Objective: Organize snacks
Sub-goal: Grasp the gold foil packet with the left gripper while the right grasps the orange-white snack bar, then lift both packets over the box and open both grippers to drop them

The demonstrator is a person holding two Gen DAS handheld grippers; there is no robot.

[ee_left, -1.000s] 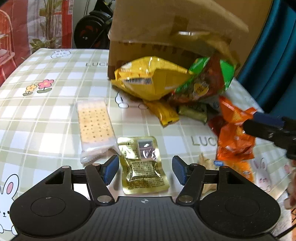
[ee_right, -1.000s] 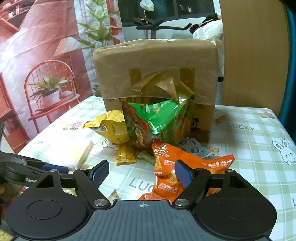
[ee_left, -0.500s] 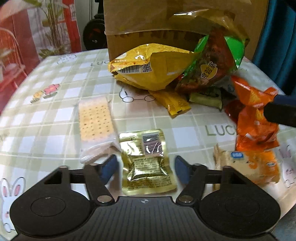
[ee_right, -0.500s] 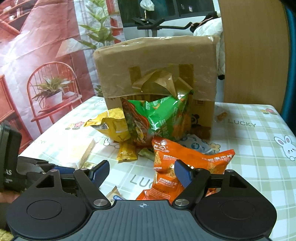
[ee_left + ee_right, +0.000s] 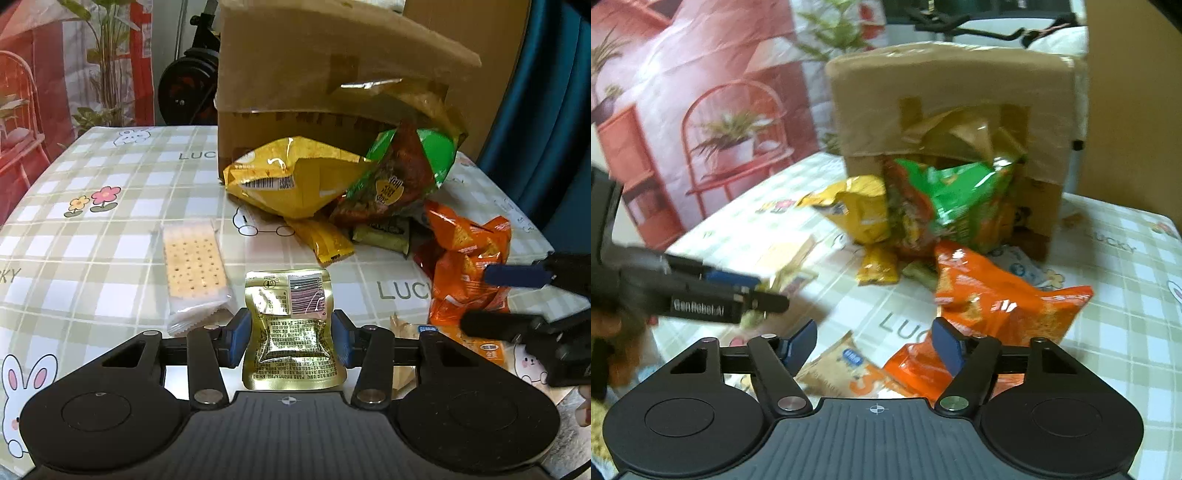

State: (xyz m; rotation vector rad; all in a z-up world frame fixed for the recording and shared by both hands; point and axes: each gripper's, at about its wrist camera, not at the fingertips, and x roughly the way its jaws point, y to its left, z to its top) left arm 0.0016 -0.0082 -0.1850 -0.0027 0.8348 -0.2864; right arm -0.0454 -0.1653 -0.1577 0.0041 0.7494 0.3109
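Note:
A gold foil pouch (image 5: 295,354) sits between the blue pads of my left gripper (image 5: 291,338). The jaws are closing and both pads touch its pinched sides. From the right wrist view, the left gripper (image 5: 768,291) is blurred at the left. My right gripper (image 5: 873,343) hangs over a beige snack packet (image 5: 846,365) and the edge of an orange chip bag (image 5: 1004,302). Its jaws are closing with nothing pressed between the pads. In the left wrist view, the right gripper (image 5: 476,298) reaches in from the right over the orange chip bag (image 5: 465,258).
A cracker pack (image 5: 194,266) lies left of the pouch on the checked tablecloth (image 5: 92,240). A yellow bag (image 5: 295,184), a green bag (image 5: 402,177) and small bars spill from a taped cardboard box (image 5: 332,74) at the back. A blue curtain (image 5: 554,110) hangs right.
The left jaws have narrowed from well apart onto the gold pouch's sides, and the gripper rose slightly. The right jaws have drawn closer together and its view has swung, now blurred.

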